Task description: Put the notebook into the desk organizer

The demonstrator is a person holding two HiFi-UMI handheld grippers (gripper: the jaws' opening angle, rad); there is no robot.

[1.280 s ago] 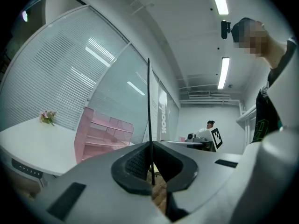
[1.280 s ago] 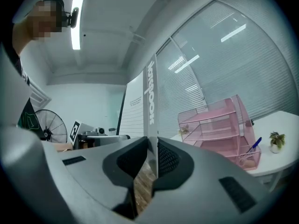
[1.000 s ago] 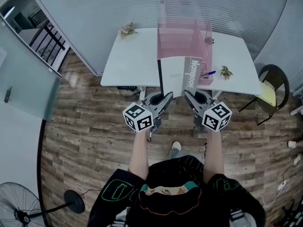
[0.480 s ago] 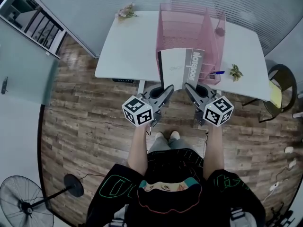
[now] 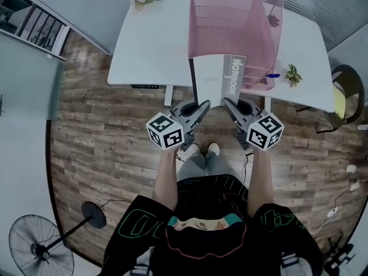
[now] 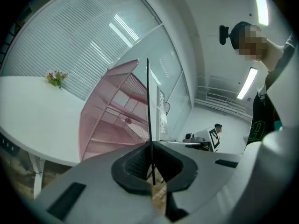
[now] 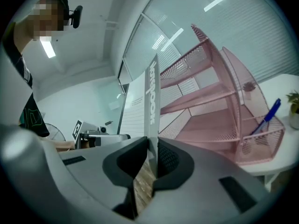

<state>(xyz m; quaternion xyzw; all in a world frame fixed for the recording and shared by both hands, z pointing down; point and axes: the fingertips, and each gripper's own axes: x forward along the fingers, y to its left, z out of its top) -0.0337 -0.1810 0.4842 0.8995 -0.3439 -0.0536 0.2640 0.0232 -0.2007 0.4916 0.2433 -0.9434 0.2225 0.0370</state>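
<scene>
Both the left gripper (image 5: 202, 106) and right gripper (image 5: 229, 103) clamp the notebook (image 5: 217, 80) at the front of the organizer (image 5: 224, 27); sliding it in remains.

The notebook (image 5: 214, 80) hides from you the near lower front of the desk organizer (image 5: 230, 22); the head view's bottom edge cuts off the floor fan (image 5: 35, 250).

pink wire-mesh organizer (image 5: 230, 27), matt white desk (image 5: 152, 45)

Straight ahead of my left gripper (image 5: 202, 106) the organizer (image 5: 230, 27) blocks passage; left of it I see bare, open table (image 5: 149, 45).
</scene>
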